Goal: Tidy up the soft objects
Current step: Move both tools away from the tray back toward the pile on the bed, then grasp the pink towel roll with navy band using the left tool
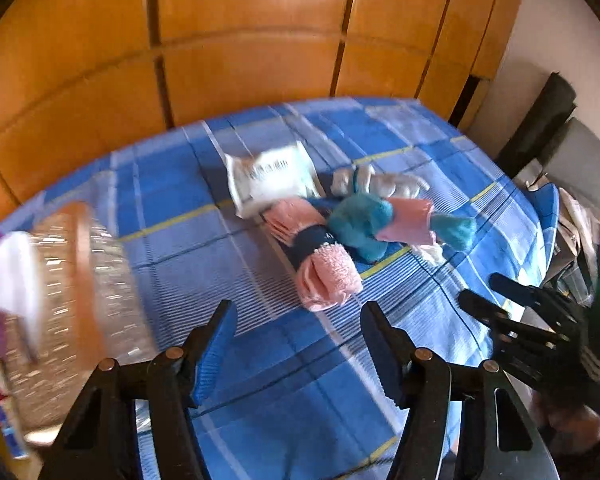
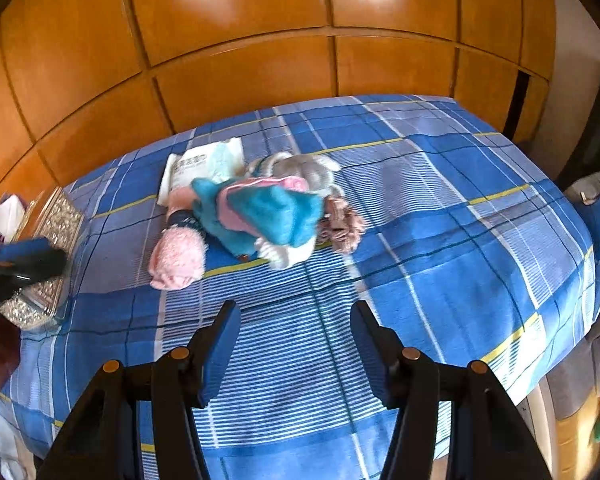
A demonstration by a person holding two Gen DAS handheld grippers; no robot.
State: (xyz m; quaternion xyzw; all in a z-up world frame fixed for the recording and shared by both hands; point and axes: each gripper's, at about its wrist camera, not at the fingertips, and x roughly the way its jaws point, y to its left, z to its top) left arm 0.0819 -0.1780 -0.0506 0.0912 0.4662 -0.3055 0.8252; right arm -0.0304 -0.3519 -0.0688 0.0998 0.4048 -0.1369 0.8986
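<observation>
While both claws hang apart and empty — soft pile untouched.
Pink towel roll (image 2: 178,258) lies at 11 o'clock on the bed (image 2: 460,240); light, squashy — pinch mid-roll by its dark band.

My left wrist camera looks down over the plaid bed (image 1: 284,392), wardrobe (image 1: 240,40) at 12 o'clock. My right one faces likewise from farther right. Both share the soft pile (image 2: 252,212) near centre.
</observation>
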